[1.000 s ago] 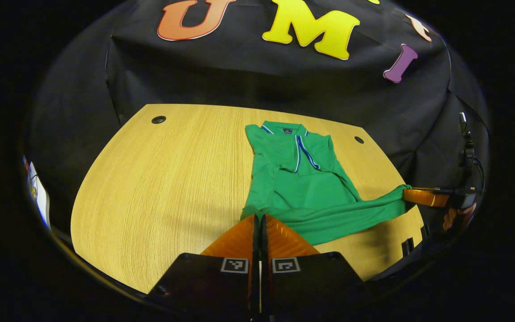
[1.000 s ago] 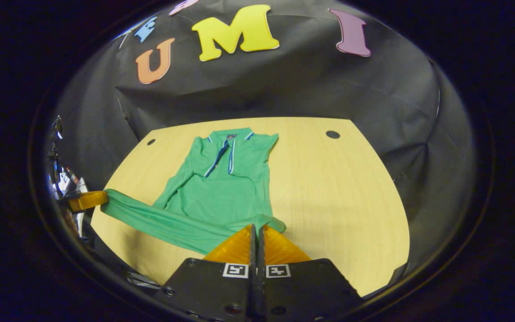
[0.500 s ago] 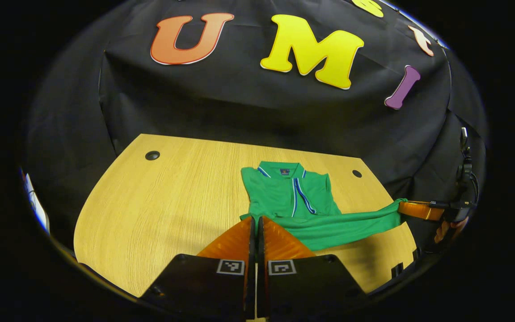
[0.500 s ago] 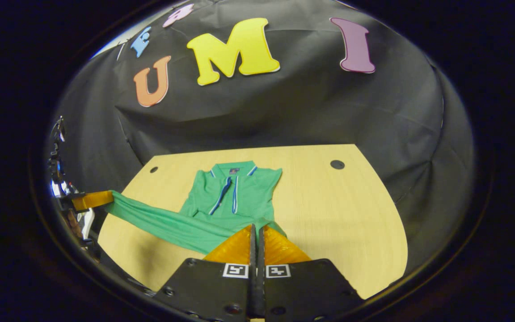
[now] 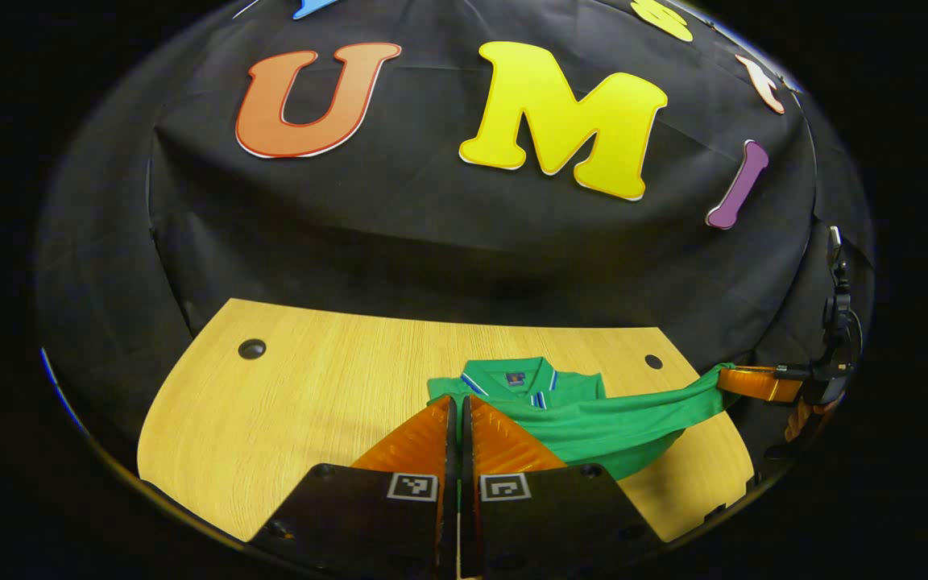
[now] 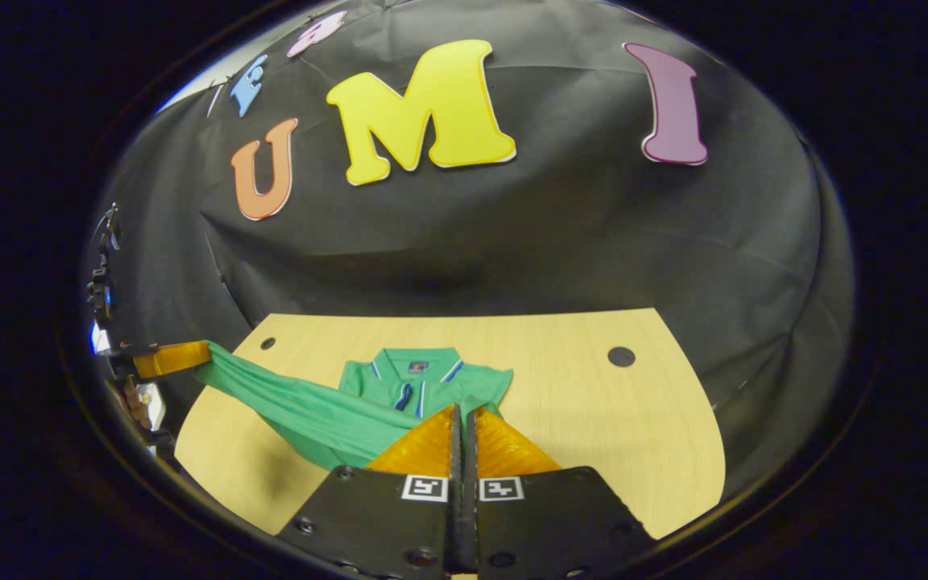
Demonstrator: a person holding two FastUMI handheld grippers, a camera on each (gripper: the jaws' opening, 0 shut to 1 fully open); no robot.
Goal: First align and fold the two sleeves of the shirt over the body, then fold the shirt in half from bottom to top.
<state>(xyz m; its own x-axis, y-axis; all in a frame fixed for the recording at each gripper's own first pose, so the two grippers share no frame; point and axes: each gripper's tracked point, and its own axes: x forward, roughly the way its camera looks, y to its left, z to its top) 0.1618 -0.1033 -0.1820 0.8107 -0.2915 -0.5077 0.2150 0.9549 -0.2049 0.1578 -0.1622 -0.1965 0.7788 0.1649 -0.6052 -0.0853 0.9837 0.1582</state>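
Note:
A green polo shirt (image 5: 593,423) lies on the wooden table (image 5: 303,387), its collar (image 5: 512,374) toward the wall and its sleeves folded in. My left gripper (image 5: 457,400) is shut on one bottom corner of the hem, which is lifted off the table. Far right in the left gripper view, the right gripper (image 5: 756,383) pinches the other corner, and the hem stretches between them. In the right gripper view, my right gripper (image 6: 462,411) is shut on the shirt (image 6: 319,407), just short of the collar (image 6: 416,370). The left gripper (image 6: 170,358) hangs at the left.
The table (image 6: 593,419) has round cable holes (image 5: 252,349) (image 5: 653,362) near its far corners, one seen as a hole (image 6: 620,355) in the right gripper view. The black cloth wall (image 5: 432,234) rises right behind the table. A hand (image 5: 806,415) holds the far gripper.
Both grippers have carried the lifted hem forward toward the collar. The shirt's body is now covered by the raised fabric, and the wall looms closer.

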